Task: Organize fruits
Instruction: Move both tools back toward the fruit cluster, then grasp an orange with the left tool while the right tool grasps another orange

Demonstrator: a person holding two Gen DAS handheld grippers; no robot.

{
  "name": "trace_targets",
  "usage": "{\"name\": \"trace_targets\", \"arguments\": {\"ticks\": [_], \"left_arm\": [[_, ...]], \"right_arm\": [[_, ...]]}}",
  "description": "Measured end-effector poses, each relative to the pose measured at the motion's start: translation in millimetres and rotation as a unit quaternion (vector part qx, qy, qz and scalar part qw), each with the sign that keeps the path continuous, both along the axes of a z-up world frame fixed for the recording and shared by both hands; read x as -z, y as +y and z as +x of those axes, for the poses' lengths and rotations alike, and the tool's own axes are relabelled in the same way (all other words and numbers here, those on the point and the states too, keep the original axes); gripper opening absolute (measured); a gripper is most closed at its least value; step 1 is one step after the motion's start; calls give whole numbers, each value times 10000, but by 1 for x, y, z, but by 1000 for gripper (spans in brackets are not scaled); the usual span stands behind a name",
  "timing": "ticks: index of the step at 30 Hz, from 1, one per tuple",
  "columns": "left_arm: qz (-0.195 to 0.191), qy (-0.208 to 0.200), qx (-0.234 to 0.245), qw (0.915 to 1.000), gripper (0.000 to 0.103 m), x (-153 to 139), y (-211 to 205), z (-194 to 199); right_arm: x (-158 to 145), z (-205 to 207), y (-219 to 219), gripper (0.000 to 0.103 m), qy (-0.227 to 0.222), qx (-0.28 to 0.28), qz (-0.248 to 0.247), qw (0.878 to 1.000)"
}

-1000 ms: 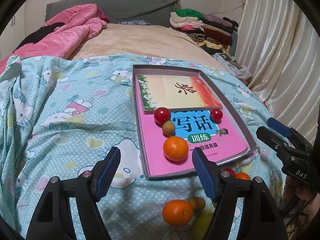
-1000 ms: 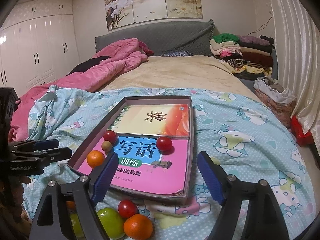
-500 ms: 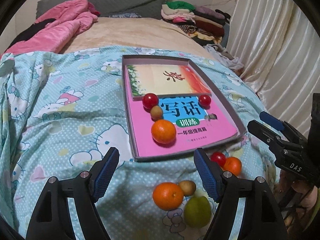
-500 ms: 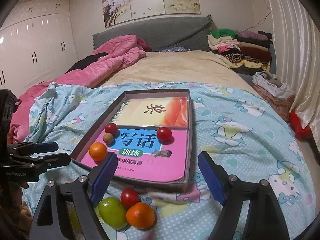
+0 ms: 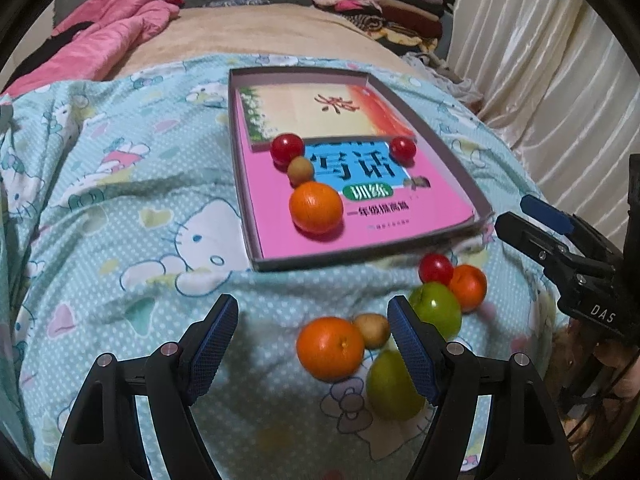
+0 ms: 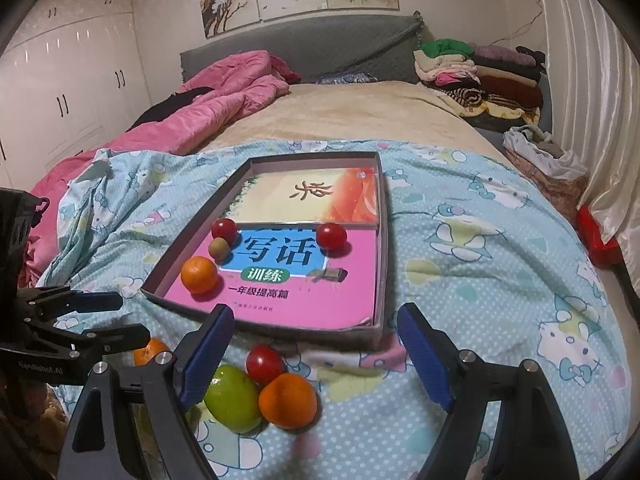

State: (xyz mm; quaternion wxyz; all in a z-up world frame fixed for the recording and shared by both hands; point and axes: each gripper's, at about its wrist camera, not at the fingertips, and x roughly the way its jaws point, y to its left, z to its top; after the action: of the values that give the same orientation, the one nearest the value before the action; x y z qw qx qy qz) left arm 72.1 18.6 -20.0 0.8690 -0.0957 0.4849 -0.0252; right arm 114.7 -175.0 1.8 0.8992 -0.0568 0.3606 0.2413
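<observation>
1. Your left gripper (image 5: 312, 328) has its jaws spread wide and holds nothing; an orange (image 5: 330, 348) and a small brown fruit (image 5: 372, 330) lie on the bedspread (image 5: 120, 216) in the gap between the jaws, touching neither pad.
2. Your right gripper (image 6: 316, 344) also stands open and empty, with a red tomato (image 6: 264, 365), a green apple (image 6: 232, 398) and a small orange (image 6: 288, 400) bunched together between its jaws; the apple sits just beside the left pad.
3. In the left wrist view, a second green fruit (image 5: 390, 386) lies partly behind the right-hand jaw, just below the orange.
4. That same view shows the apple, tomato and small orange as a tight cluster to the right of your left jaws, near the front edge of the box.
5. The shallow box (image 5: 440, 140) lies flat on the bedspread just beyond both pairs of jaws, with a pink book (image 5: 360, 224) and a pale book (image 5: 296, 104) lining its floor.
6. Inside the box, along its left side, a red tomato (image 5: 286, 149), a small brown fruit (image 5: 300, 170) and an orange (image 5: 316, 208) sit in a touching row.
7. Another red tomato (image 5: 402, 149) rests apart from them, toward the right side of the box.
8. Each gripper shows at the edge of the other's view, flanking the loose fruit.
9. Farther back on the bed are a pink quilt (image 6: 224, 96) and stacked clothes (image 6: 472, 68).
</observation>
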Motion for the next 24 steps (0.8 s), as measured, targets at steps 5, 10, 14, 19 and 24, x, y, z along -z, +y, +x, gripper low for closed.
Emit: {"name": "trace_targets", "arguments": {"ticks": [5,10,14,19,24], "left_arm": [[19,91,63,9999,78,3,-2,-3],[57,217,45,9997,78,7,-1,-5],[66,331,73,9994,78,11,-2,-5],[149,471,217,9985,78,17,-7,-4],[483,623,364,9962,76,24,-15,-2]], "right_arm": [[1,-3,0,83,23,0,-24,10000],[3,-8,2,83,82,-45,-63,9999],[3,-11,4,83,109,-56,-85,9999],[5,-13,5,83,194,-46,-151,9997],[8,-14,7,83,280,-18,-246,9993]]}}
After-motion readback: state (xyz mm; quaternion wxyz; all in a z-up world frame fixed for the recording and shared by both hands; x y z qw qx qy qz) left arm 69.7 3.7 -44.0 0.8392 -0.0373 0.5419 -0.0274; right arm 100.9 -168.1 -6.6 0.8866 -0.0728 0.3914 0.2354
